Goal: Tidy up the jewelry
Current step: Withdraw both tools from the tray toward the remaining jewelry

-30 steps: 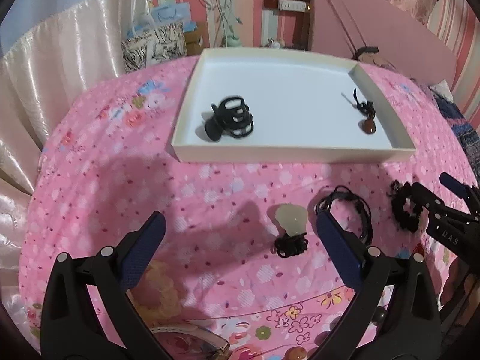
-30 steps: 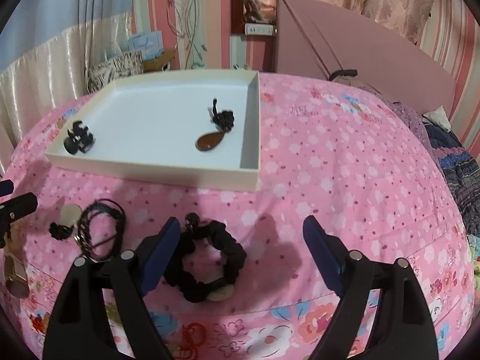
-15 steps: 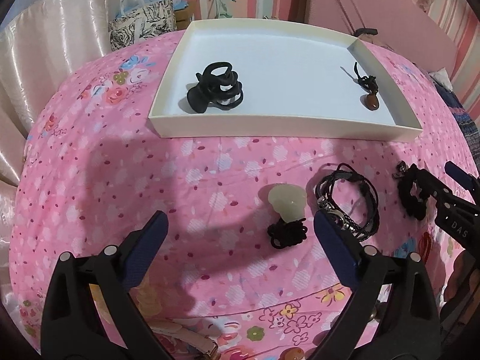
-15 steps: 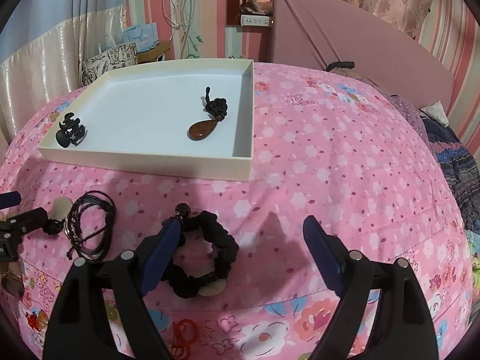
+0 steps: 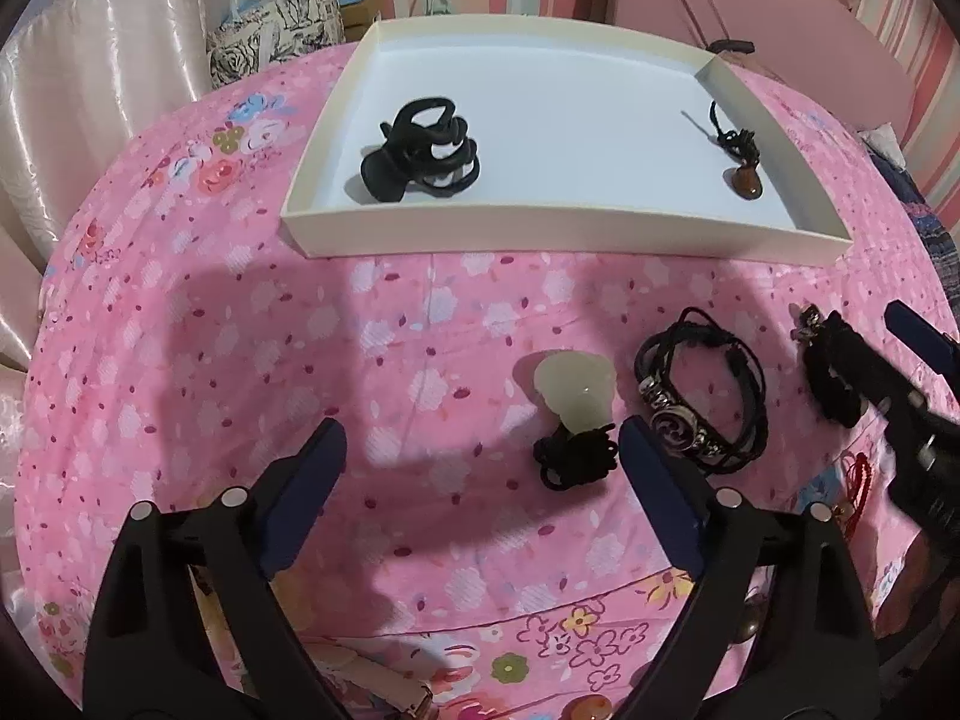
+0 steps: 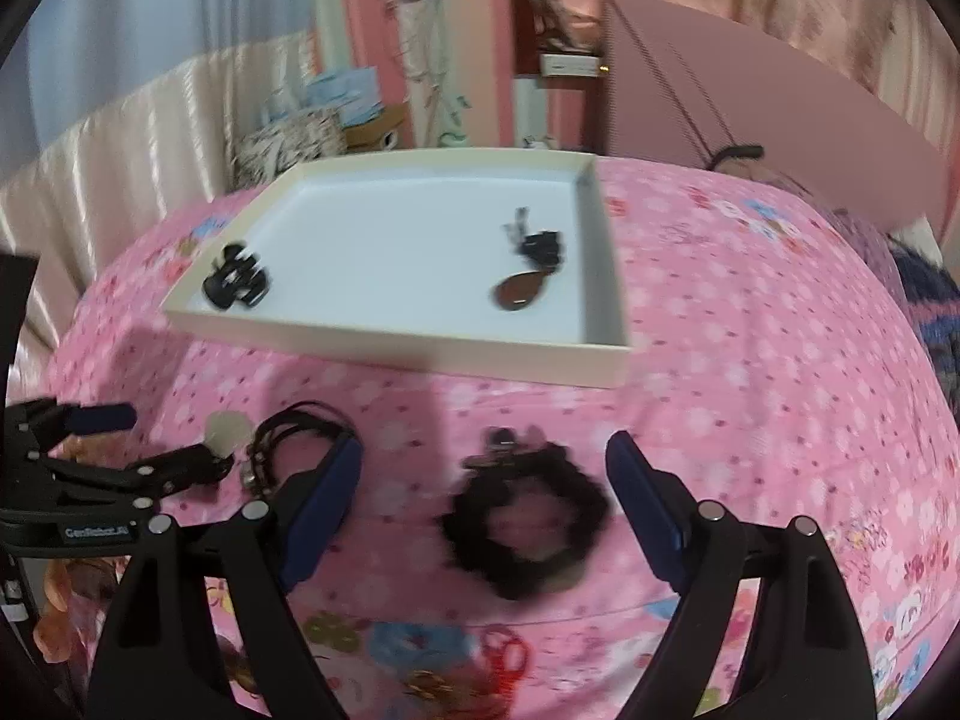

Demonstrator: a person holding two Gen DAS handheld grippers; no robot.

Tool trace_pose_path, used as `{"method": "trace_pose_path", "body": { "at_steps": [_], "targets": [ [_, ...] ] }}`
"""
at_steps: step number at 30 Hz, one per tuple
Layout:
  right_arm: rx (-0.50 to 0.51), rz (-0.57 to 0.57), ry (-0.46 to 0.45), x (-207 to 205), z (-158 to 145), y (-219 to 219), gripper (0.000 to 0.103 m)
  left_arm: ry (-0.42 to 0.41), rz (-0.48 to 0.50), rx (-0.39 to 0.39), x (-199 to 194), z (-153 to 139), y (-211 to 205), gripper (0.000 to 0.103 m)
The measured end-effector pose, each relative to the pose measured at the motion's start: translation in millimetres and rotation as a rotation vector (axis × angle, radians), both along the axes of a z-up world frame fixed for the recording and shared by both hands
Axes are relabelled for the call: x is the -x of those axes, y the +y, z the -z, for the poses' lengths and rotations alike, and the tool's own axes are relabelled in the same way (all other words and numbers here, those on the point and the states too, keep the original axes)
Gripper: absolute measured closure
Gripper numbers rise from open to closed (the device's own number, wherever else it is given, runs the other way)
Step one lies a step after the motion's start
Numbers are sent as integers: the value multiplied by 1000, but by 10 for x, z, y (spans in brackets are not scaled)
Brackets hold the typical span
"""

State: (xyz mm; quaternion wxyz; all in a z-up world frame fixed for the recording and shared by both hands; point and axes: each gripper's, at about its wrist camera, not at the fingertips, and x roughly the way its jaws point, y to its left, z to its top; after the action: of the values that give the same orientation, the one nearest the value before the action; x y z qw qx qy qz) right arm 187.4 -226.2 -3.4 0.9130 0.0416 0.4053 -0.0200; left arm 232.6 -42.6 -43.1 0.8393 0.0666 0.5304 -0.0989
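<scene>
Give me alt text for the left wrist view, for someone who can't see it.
The open left claw hovers over a pink floral bedspread near a pale pendant and black bracelet. Behind them, a white tray holds a black hair clip and brown pendant.

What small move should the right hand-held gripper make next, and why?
Probably lower the right hand-held gripper and close on the black scrunchie: its jaws are open with the scrunchie lying between them on the bedspread, outside the white tray.
</scene>
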Motion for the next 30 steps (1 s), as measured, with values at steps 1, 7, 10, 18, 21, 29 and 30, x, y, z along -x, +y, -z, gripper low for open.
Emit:
{"method": "trace_pose_path", "body": {
  "at_steps": [1, 7, 10, 18, 21, 29, 30],
  "targets": [
    [9, -16, 8, -20, 22, 65, 20, 8, 1, 3, -7, 11, 2, 13],
    [55, -46, 21, -32, 76, 212, 20, 14, -1, 16, -15, 11, 14, 14],
    [66, -17, 11, -11, 52, 123, 20, 20, -3, 22, -24, 23, 19, 14],
    [51, 15, 6, 41, 19, -55, 20, 19, -6, 24, -23, 20, 42, 14],
    [73, 26, 7, 52, 13, -80, 20, 14, -13, 34, -20, -5, 58, 14],
    [105, 84, 43, 73, 20, -314, 20, -20, 1, 54, 64, -137, 41, 14],
    [106, 91, 44, 81, 17, -342, 20, -20, 4, 54, 66, -138, 35, 14]
  ]
}}
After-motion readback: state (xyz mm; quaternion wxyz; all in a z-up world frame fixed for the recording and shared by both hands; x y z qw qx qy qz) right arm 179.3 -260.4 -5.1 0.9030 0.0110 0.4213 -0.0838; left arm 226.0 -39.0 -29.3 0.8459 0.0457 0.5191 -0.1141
